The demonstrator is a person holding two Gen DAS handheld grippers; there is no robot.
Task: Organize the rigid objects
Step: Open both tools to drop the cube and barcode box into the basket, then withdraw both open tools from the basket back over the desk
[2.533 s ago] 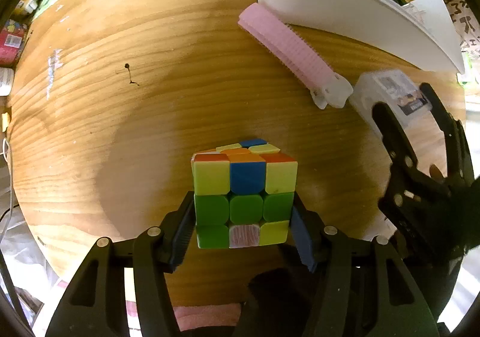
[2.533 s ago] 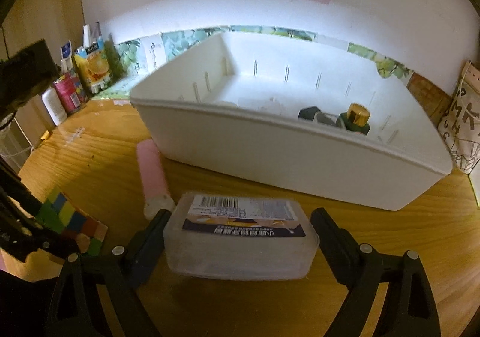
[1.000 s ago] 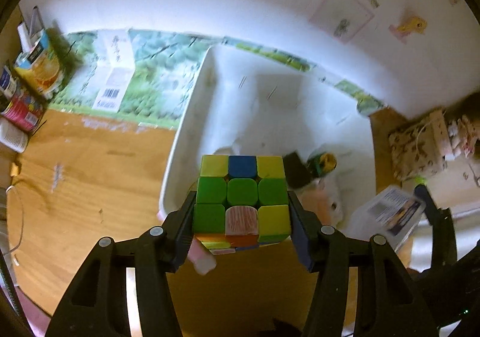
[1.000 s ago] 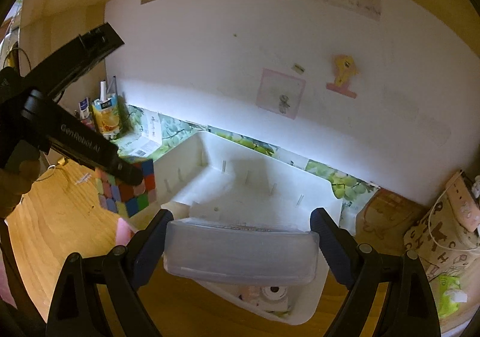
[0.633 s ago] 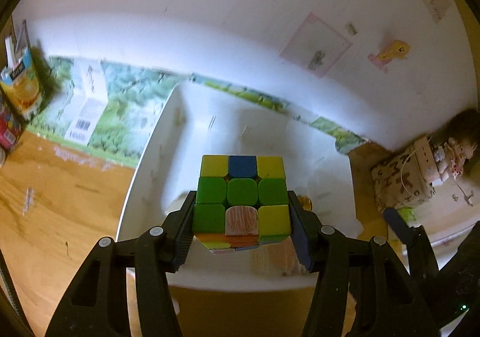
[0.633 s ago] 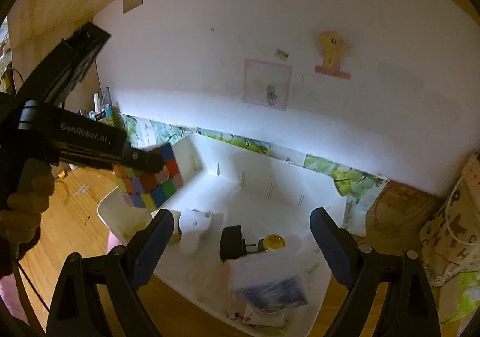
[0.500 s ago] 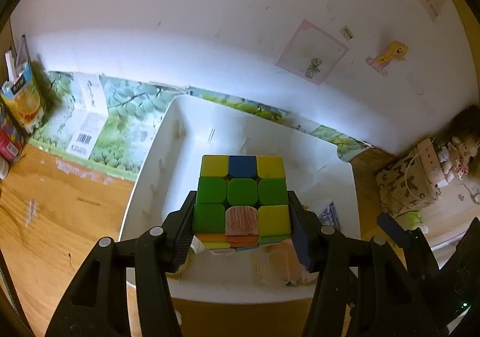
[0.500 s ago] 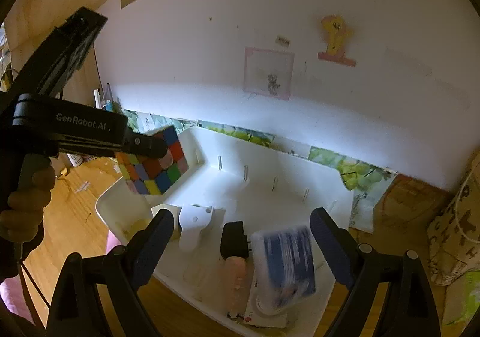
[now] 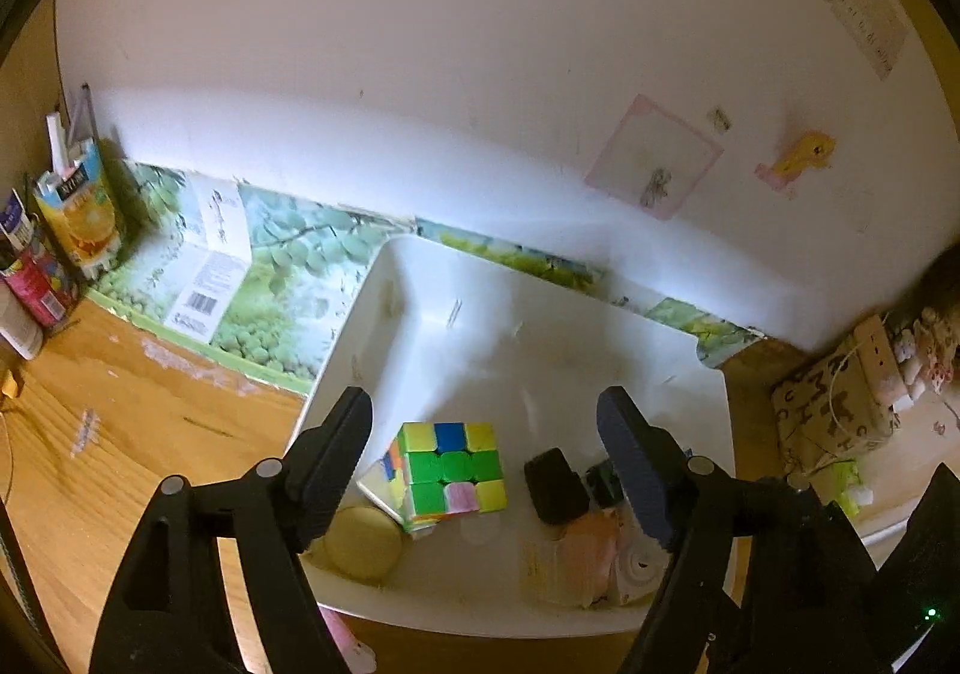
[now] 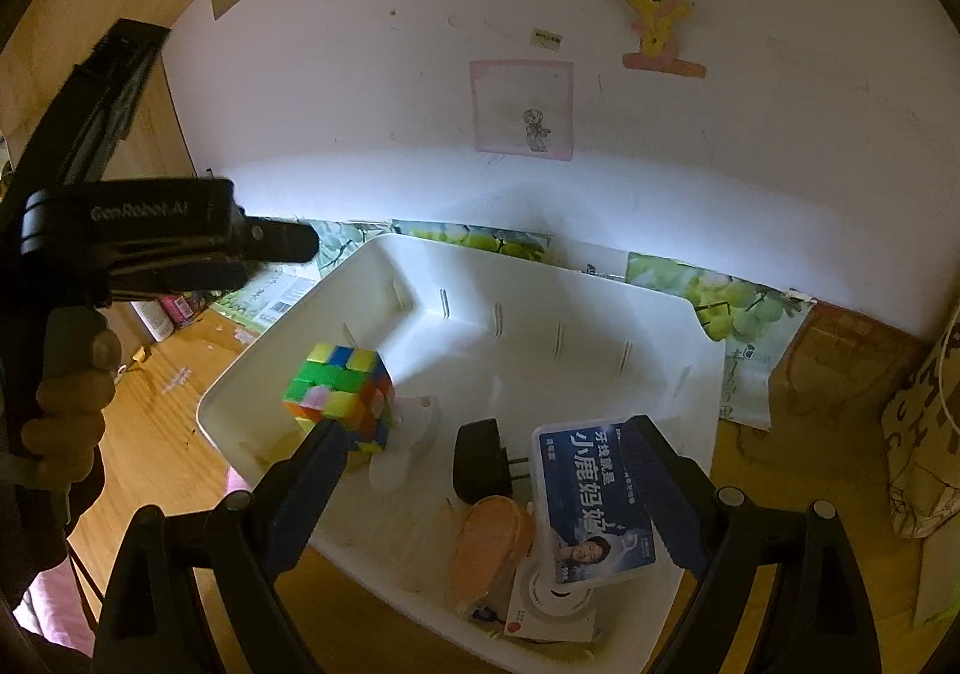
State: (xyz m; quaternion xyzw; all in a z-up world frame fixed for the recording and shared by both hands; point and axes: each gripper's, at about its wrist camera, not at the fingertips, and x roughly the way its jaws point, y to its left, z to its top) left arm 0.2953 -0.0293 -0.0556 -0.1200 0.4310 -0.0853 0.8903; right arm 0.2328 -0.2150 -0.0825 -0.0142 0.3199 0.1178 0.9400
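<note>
- Wooden tabletop [image 9: 120, 434] against a white wall carries a white bin [image 10: 696, 326], with cartons at the far left.
- Half a second ago the left gripper [image 9: 483, 416] was clamped on the puzzle cube [image 9: 450, 473]; now it stands wide, and the cube is inside the bin's near-left corner, possibly still settling.
- The right gripper [image 10: 483, 446] is also wide; its clear plastic box [image 10: 591, 500] lies in the bin beside a black charger [image 10: 480, 458].
- Both drops look finished; a pink clip [image 9: 342, 638] outside the bin probably comes next.
</note>
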